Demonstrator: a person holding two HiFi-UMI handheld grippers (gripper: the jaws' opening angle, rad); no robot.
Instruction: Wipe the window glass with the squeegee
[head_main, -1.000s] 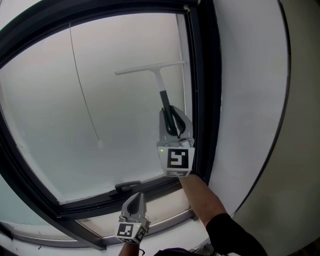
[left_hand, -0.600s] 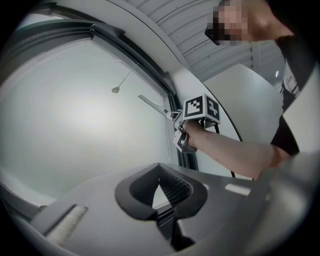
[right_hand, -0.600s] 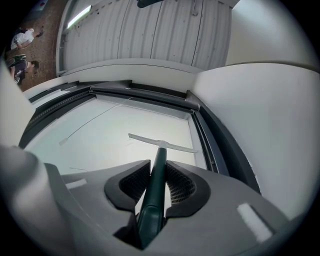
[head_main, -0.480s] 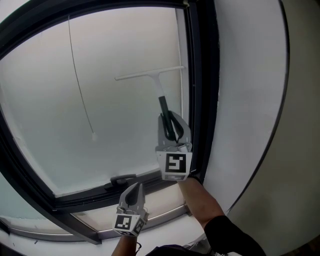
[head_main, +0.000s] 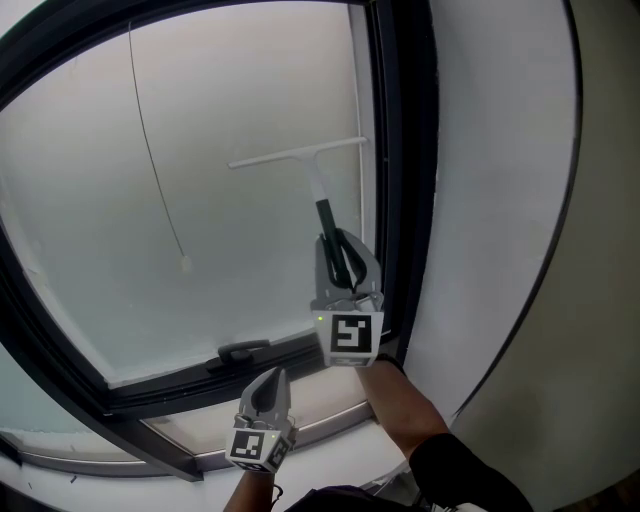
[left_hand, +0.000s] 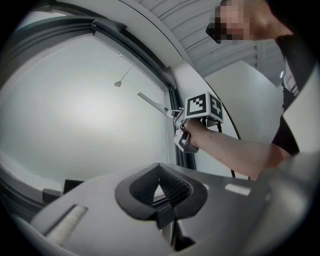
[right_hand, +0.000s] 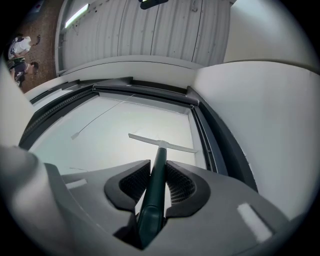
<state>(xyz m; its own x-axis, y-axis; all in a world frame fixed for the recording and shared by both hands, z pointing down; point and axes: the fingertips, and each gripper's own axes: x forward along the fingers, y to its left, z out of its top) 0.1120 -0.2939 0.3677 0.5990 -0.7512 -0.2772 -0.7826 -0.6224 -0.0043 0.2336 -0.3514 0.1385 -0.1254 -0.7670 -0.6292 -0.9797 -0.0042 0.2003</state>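
A squeegee (head_main: 300, 157) with a white blade and dark green handle (right_hand: 156, 182) lies against the frosted window glass (head_main: 200, 200) near the pane's right edge. My right gripper (head_main: 342, 255) is shut on the handle, below the blade (right_hand: 162, 143). My left gripper (head_main: 266, 395) hangs low by the sill, jaws shut with nothing between them (left_hand: 165, 192). In the left gripper view the right gripper (left_hand: 186, 131) and the person's forearm show at the pane's right side.
A dark window frame (head_main: 400, 180) runs down just right of the squeegee, with a white wall (head_main: 500, 200) beyond. A thin pull cord (head_main: 155, 160) hangs over the glass at left. A dark latch (head_main: 243, 350) sits on the bottom frame.
The squeegee and my right gripper have slid down the glass a little. The left gripper has stayed low by the sill.
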